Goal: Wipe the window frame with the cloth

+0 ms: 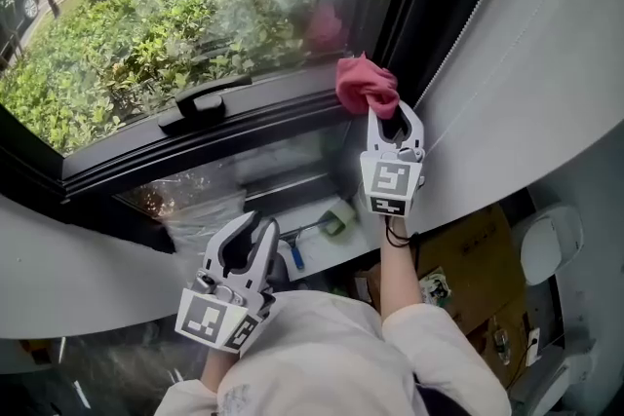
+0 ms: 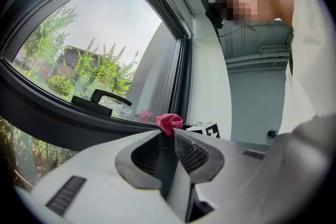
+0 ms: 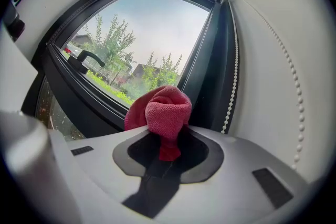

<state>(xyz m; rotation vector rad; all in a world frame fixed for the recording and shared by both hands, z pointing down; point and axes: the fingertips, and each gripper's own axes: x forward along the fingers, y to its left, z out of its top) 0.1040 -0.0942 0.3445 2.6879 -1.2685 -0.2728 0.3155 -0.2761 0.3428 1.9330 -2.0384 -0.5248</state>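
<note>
The cloth, pink and bunched up, sticks out past the tip of the right hand-held gripper, whose jaws pinch it tight. It is at the right end of the dark window frame, right of the handle. The left hand-held gripper is nearer, jaws together, holding nothing.

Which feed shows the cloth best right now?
The right gripper view: the cloth fills the centre, pinched in the right gripper's jaws. The head view shows it from above by the window frame; the left gripper view shows only a small distant bunch.
</note>
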